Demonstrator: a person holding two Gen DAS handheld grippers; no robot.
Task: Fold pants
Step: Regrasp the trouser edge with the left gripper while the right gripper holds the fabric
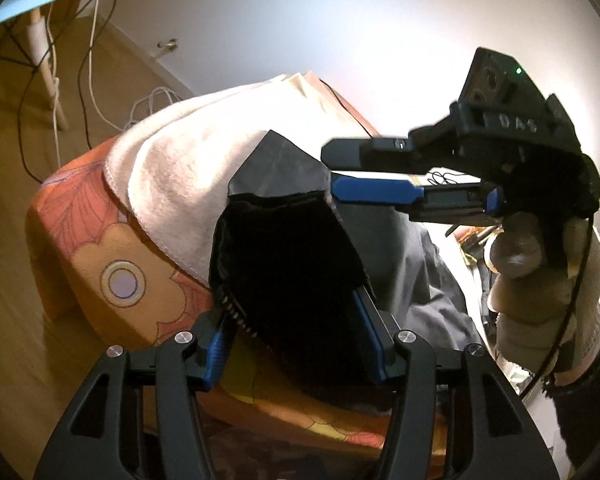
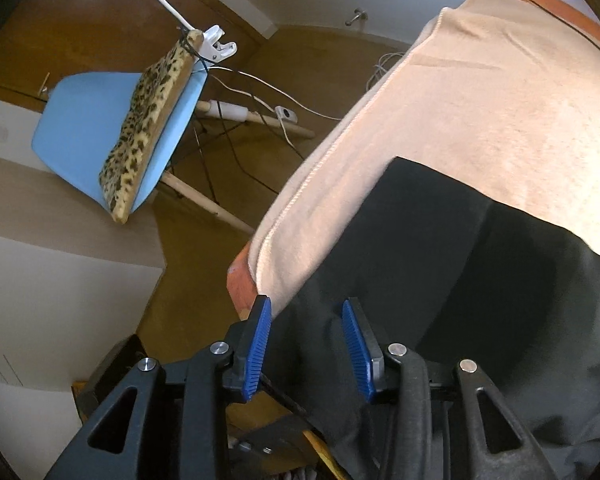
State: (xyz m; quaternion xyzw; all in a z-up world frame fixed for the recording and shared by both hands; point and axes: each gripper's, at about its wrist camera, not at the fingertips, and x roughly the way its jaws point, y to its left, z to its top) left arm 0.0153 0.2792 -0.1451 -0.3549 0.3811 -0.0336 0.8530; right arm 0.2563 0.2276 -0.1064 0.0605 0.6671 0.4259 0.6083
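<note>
Over a cream towel (image 1: 188, 148) spread on a floral-covered surface (image 1: 100, 240), the dark pants (image 1: 284, 264) lie partly lifted. A flap of the fabric stands between the left gripper (image 1: 296, 320) jaws, which look spread around it; whether they pinch it I cannot tell. Nearby, the right gripper (image 2: 306, 344) hangs just above the cloth with jaws apart, holding nothing. This looks like the start of a fold; next, the right gripper likely needs to close on an edge.
</note>
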